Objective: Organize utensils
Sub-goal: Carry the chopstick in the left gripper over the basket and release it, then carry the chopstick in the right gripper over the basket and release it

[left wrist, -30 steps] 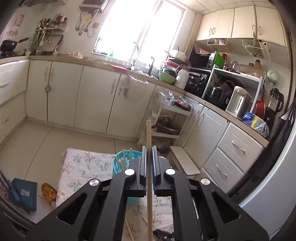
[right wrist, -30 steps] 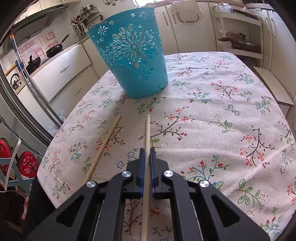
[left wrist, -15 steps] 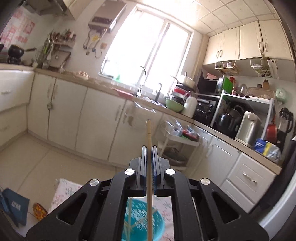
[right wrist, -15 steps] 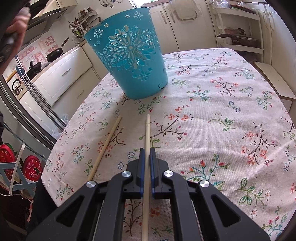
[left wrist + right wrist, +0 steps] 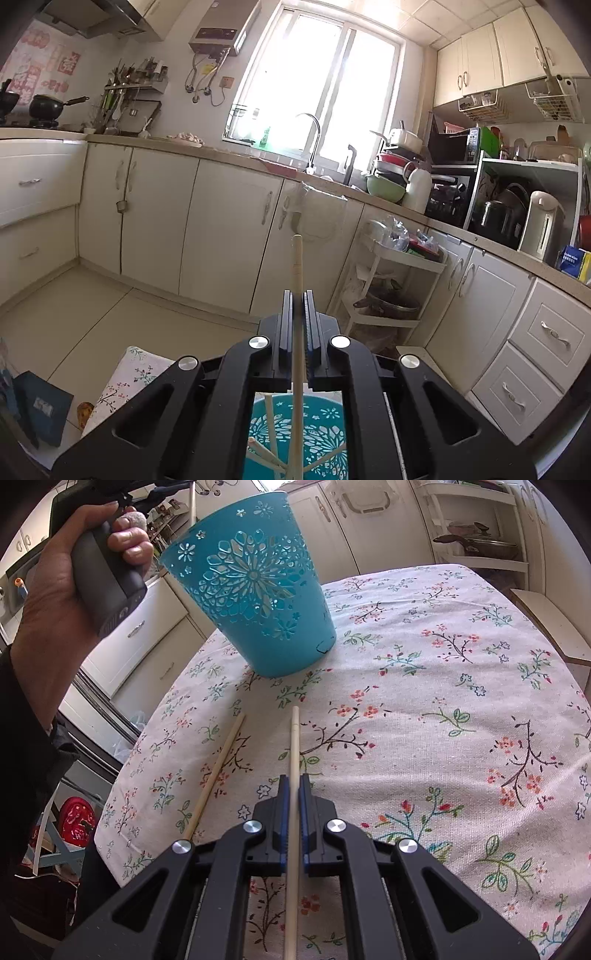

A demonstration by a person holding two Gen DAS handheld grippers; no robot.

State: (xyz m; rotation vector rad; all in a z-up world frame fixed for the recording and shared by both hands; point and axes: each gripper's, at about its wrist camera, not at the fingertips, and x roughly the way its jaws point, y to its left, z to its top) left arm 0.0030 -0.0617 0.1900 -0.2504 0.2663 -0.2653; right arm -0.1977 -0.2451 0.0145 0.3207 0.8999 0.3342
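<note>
A teal cut-out basket (image 5: 255, 602) stands on the floral tablecloth (image 5: 443, 701). My left gripper (image 5: 297, 306) is shut on a wooden chopstick (image 5: 296, 266) and holds it upright right above the basket (image 5: 325, 435), whose inside holds several chopsticks. My right gripper (image 5: 291, 794) is shut on another chopstick (image 5: 294, 738) low over the cloth, pointing at the basket. A loose chopstick (image 5: 218, 771) lies on the cloth to its left. The hand on the left gripper's handle (image 5: 103, 565) shows at upper left in the right wrist view.
Kitchen cabinets (image 5: 221, 229), a sink counter and a white shelf trolley (image 5: 391, 280) stand beyond the table. The table edge (image 5: 122, 775) drops off at the left, with a fridge handle and red items below.
My left gripper has risen and moved over the basket with its chopstick; the basket now sits directly beneath it. The left hand has come into the right wrist view. The right gripper has barely moved.
</note>
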